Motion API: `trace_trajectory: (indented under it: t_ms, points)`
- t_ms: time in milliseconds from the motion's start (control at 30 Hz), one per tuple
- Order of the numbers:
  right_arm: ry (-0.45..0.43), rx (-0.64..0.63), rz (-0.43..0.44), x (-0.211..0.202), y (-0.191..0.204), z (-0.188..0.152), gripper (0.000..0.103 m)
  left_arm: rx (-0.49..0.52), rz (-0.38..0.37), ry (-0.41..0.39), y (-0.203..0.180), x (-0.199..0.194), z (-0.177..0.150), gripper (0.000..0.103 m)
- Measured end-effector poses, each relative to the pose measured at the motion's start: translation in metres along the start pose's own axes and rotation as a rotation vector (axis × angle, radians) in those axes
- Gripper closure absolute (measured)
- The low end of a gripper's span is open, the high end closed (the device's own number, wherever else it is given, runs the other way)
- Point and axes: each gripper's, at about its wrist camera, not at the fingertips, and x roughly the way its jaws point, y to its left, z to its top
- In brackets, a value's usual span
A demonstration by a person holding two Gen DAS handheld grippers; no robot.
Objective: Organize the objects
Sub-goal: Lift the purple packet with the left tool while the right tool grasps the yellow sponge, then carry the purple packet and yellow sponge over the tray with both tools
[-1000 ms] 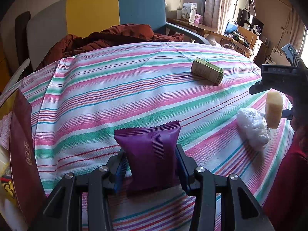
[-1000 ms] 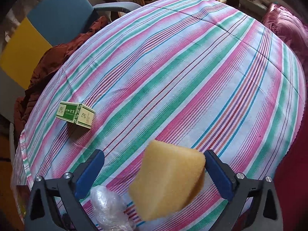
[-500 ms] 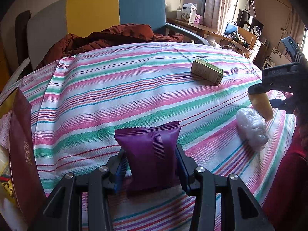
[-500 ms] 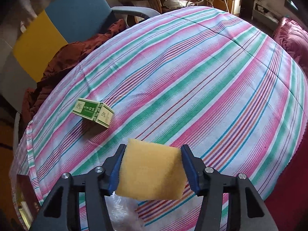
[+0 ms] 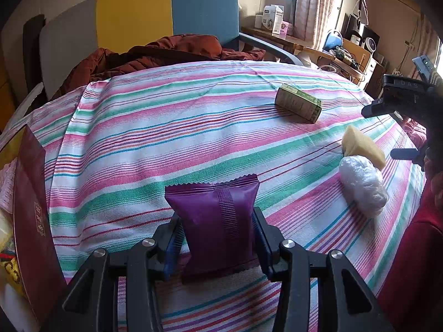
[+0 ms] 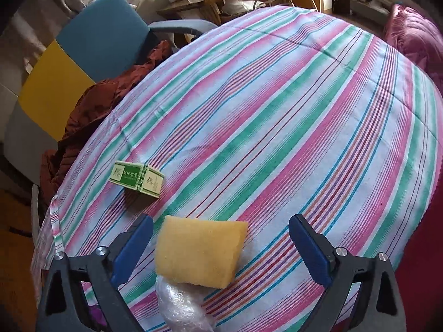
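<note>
My left gripper (image 5: 216,238) is shut on a purple snack packet (image 5: 216,218) that stands upright on the striped tablecloth (image 5: 166,138). My right gripper (image 6: 221,246) is open, and a yellow sponge (image 6: 199,251) lies free between its blue pads, leaning on a clear plastic bundle (image 6: 182,307). In the left wrist view the sponge (image 5: 362,146) rests against the bundle (image 5: 362,185) at the right, with the right gripper (image 5: 398,130) just beyond it. A green box (image 6: 137,178) lies on the cloth farther off; it shows as the green box (image 5: 299,105) in the left view.
A dark red booklet (image 5: 33,215) stands at the table's left edge. A yellow and blue chair (image 5: 155,16) with a rust-coloured garment (image 5: 166,52) sits behind the table. A magenta cushion (image 6: 415,41) lies past the far right edge. Cluttered shelves line the back wall.
The right gripper, shut on the sponge half a second ago, has opened and left the sponge on the cloth against the plastic bundle. The left gripper and purple packet have not moved.
</note>
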Motion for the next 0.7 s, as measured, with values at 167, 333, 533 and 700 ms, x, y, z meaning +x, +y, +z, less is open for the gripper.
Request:
trace_trajectory:
  t_ms: [167, 333, 533, 700]
  points:
    - [0.05, -0.094, 0.008, 0.017, 0.024, -0.003, 0.004, -0.002, -0.003, -0.001, 0.0, 0.0, 0.0, 0.056]
    - [0.089, -0.241, -0.067, 0.03, 0.045, -0.017, 0.031, -0.002, -0.005, -0.001, 0.0, 0.0, 0.0, 0.056]
    - [0.058, -0.254, -0.047, 0.023, 0.046, -0.018, 0.036, -0.005, -0.01, 0.001, 0.001, 0.0, 0.0, 0.056]
    - [-0.029, -0.264, 0.023, 0.003, 0.049, -0.017, 0.036, 0.003, -0.004, 0.015, 0.001, 0.001, 0.002, 0.058]
